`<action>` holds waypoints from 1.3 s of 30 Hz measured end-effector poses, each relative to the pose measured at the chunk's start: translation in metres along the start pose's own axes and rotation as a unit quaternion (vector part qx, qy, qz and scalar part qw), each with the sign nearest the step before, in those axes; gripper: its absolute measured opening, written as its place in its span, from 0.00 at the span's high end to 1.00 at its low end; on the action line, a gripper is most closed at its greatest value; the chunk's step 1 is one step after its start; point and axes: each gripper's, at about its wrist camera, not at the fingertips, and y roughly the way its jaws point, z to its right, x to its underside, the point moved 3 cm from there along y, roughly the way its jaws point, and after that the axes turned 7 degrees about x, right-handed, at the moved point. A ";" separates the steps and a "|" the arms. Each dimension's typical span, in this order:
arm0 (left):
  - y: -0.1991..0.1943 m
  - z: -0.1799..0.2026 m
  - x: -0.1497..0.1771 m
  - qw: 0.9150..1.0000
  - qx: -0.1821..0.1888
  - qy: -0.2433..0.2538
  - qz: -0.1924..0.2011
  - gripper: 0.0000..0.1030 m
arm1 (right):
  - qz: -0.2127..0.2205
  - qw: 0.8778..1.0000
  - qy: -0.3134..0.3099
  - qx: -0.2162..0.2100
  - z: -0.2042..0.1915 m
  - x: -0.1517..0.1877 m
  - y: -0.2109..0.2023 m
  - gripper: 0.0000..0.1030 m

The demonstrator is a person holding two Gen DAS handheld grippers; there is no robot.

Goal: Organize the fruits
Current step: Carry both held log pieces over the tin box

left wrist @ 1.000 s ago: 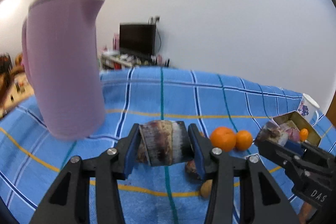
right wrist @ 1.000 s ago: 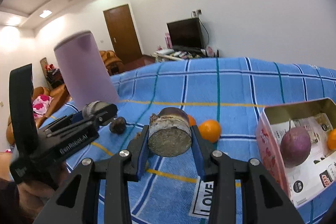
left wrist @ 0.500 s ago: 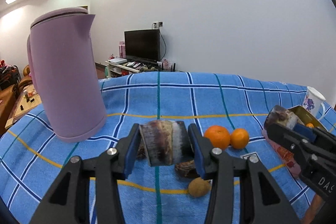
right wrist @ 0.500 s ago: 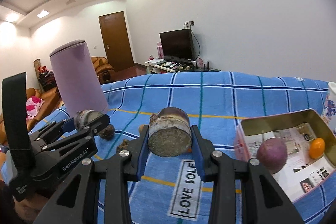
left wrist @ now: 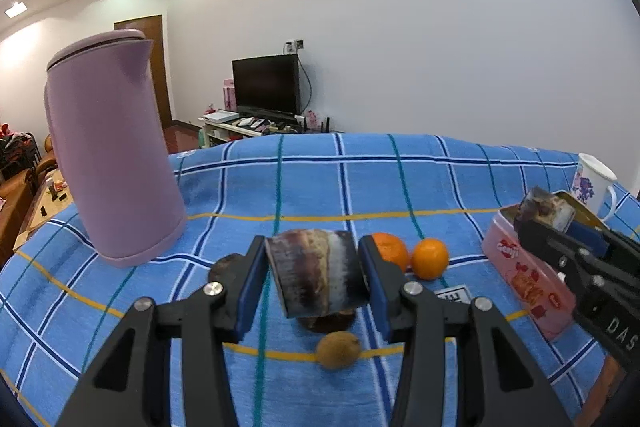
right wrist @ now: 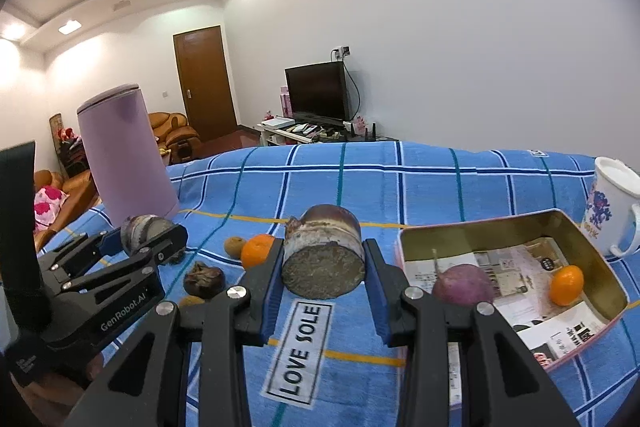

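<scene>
Left gripper (left wrist: 312, 277) fingers clamped on sugarcane chunk (left wrist: 316, 273). Right gripper (right wrist: 322, 281) fingers clamped on second chunk (right wrist: 324, 257). Tin (right wrist: 600, 267) right, kettle (left wrist: 108, 163) far left.

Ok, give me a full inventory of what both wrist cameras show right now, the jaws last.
Checked blue tablecloth: one, covers the table.
Tall lilac kettle: one, far left.
Pink tin box: one, right, paper-lined.
Round purple fruit: one, in the tin.
Small orange tangerines: three; one in the tin, two on the cloth.
Dark wrinkled fruits: at least two, near centre.
Small brown fruit: one, near centre.
White floral mug: one, behind the tin.
Black television: one, background.
Left gripper: jaws clamp a brown cut stalk piece.
Right gripper: jaws clamp another stalk piece.
</scene>
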 end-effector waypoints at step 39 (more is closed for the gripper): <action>0.006 0.120 -0.021 0.997 0.062 0.047 0.004 0.54 | 0.022 0.995 0.044 0.086 0.124 -0.002 -0.022 0.62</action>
